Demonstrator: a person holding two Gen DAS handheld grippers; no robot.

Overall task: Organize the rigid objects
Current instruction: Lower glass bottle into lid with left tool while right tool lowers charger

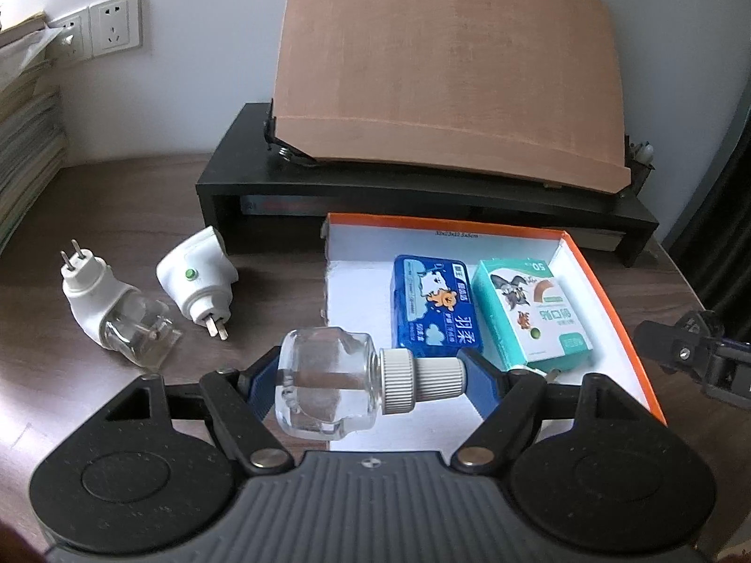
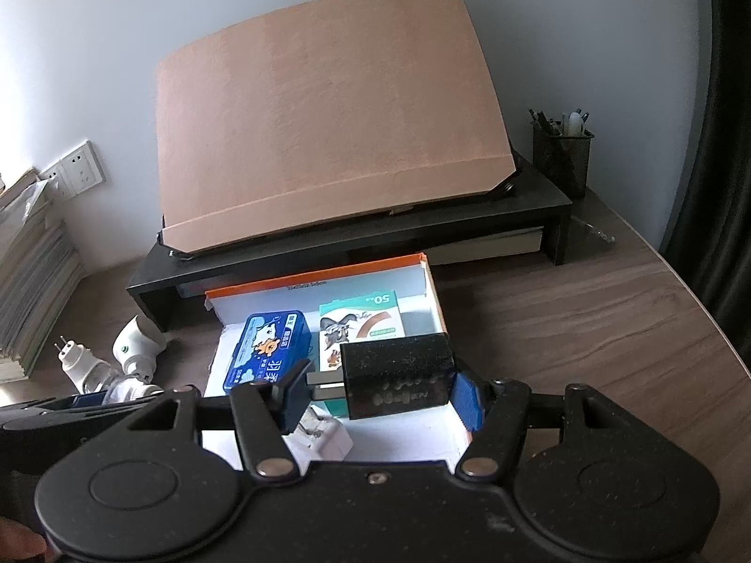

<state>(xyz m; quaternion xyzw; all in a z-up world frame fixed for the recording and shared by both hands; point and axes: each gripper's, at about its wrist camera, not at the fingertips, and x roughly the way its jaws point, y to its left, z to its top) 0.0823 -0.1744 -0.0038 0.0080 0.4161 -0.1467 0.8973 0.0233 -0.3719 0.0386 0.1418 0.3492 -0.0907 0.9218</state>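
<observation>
On the dark wood-grain table (image 1: pixel 141 197), pushed up against a plain white wall with sockets (image 1: pixel 115 23), a black monitor riser (image 1: pixel 225 173) is parked with a big tan cardboard sheet (image 1: pixel 446 61) leaned on top; a stack of papers (image 1: pixel 28 140) is piled at the left and a mesh pen cup (image 2: pixel 561 155) is tucked at the far right. An orange-edged white box lid (image 1: pixel 605 291) is laid out in front of the riser, and a glossy blue box (image 1: pixel 434 309) and a teal cardboard box (image 1: pixel 530 314) are already sat inside it side by side. The left hand-held gripper (image 1: pixel 371 377) is clamped about halfway on a clear glass bottle (image 1: pixel 324 382) with a ribbed white cap, held sideways right over the lid's near left edge. The right hand-held gripper (image 2: pixel 375 391) is clenched on a blocky matte black adapter (image 2: pixel 399 375), hung above the lid's near end, where a white charger (image 2: pixel 324 443) can also be spotted. Two smooth white plug-in units (image 1: pixel 197 277) are left on the table beside the lid, one with a clear bottle still screwed in.
</observation>
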